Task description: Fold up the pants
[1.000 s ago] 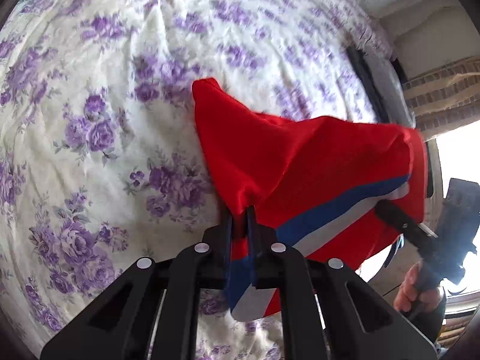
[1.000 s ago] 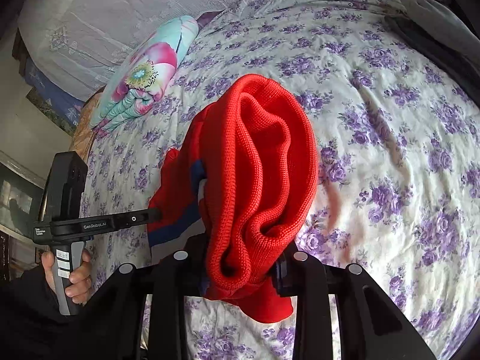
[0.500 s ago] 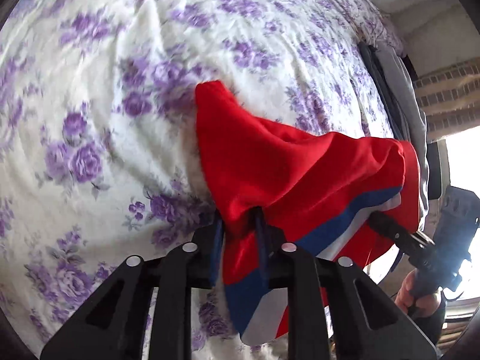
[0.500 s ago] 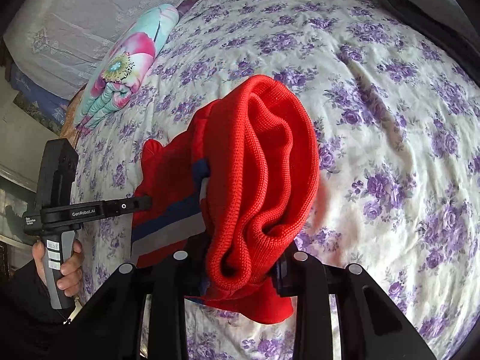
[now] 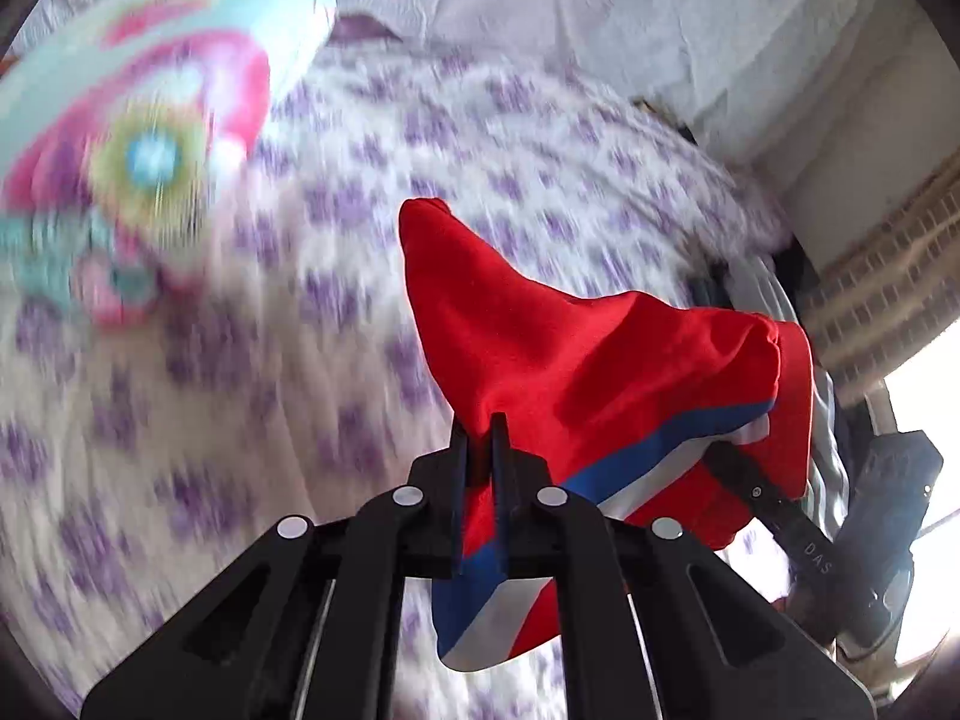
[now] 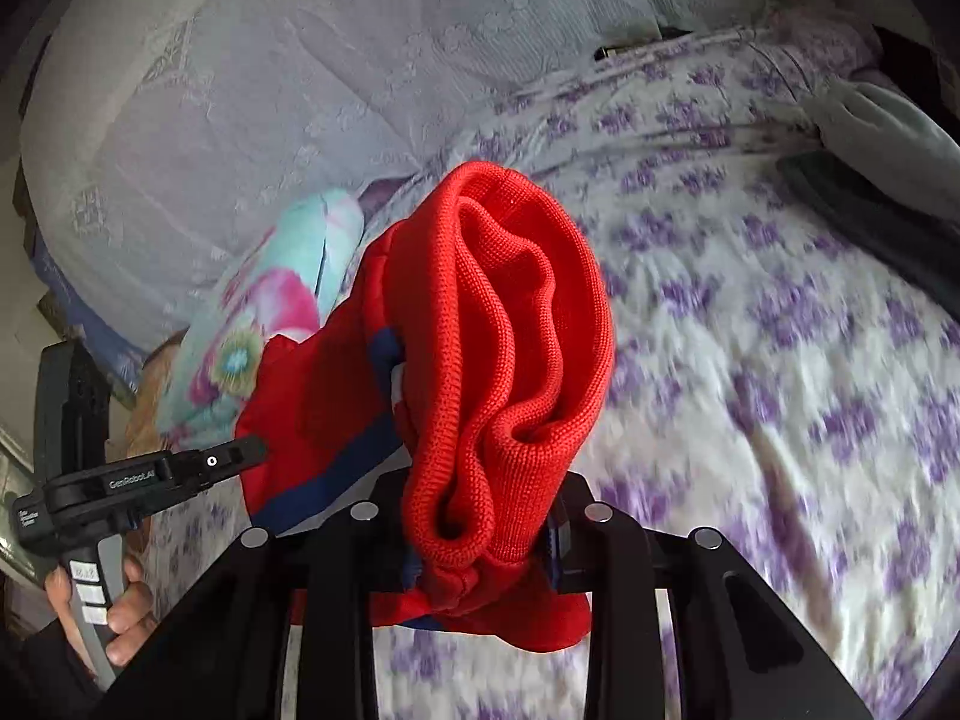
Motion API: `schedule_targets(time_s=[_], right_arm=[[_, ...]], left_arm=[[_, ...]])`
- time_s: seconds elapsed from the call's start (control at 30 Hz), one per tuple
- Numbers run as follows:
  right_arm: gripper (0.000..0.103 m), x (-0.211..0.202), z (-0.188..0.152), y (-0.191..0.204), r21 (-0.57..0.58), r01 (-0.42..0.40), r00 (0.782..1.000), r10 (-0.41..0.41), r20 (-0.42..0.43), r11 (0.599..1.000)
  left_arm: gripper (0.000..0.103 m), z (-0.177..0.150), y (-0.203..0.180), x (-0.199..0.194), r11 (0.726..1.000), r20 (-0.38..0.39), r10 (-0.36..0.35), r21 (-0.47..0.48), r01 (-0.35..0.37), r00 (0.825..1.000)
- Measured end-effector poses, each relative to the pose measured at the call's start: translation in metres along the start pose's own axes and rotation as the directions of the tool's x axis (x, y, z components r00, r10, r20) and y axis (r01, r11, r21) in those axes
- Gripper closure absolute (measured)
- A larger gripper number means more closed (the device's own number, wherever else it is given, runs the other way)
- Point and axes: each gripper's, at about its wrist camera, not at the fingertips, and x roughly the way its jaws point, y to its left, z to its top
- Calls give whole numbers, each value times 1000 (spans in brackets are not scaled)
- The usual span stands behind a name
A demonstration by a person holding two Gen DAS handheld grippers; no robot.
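The red pants (image 5: 576,348) with a blue and white side stripe hang in the air between both grippers, above the bed. My left gripper (image 5: 479,438) is shut on a pinch of the red fabric. My right gripper (image 6: 480,516) is shut on the bunched ribbed waistband (image 6: 510,330), which hides its fingertips. The right gripper also shows in the left wrist view (image 5: 780,510), and the left gripper in the right wrist view (image 6: 252,450), each at an end of the pants.
The bed carries a white sheet with purple flowers (image 6: 780,360). A teal and pink flowered pillow (image 5: 138,138) lies at the head, before a pale lace headboard cover (image 6: 270,60). Dark and grey clothes (image 6: 870,138) lie at the bed's far edge.
Both grippers have lifted and tilted up with the pants. The pillow and headboard have come into view, and the background is motion-blurred. Both grips on the pants are unchanged.
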Motion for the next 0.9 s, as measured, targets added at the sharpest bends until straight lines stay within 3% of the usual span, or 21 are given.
schedule_targets(time_s=[0.17,0.33,0.6,0.67,0.7,0.73,0.8,0.83,0.9], right_arm=[[74,59,49,-6,19,8,998,-9,59,1000],[74,115,81,-15,-2,26,999,-26,24,1000],[73,179,94,-52,30,22,997,-19,-75,999],[64,185,92,-58,54,28,994,-22,-104,998],[51,186,91,-60,71,44,992,-35,-117,996],[47,184,91,-60,85,65,990,-54,-127,994],[47,168,94,-53,58,99,989,-92,-112,993],[41,154,96,-48,30,120,989,-117,-88,992],[31,126,99,-39,-8,162,986,-162,-46,987]], left_arm=[[97,43,-2,45,997,19,77,-12,-77,997],[97,80,6,90,992,37,117,-54,-115,992],[97,97,9,152,971,37,232,-70,-229,972],[95,97,10,162,961,42,271,-74,-268,962],[94,97,10,164,957,42,284,-72,-281,958],[94,97,8,165,952,43,302,-66,-298,953],[85,97,6,155,948,39,316,-58,-314,948],[78,97,6,149,945,40,323,-62,-320,946],[39,93,7,119,950,66,305,-86,-299,950]])
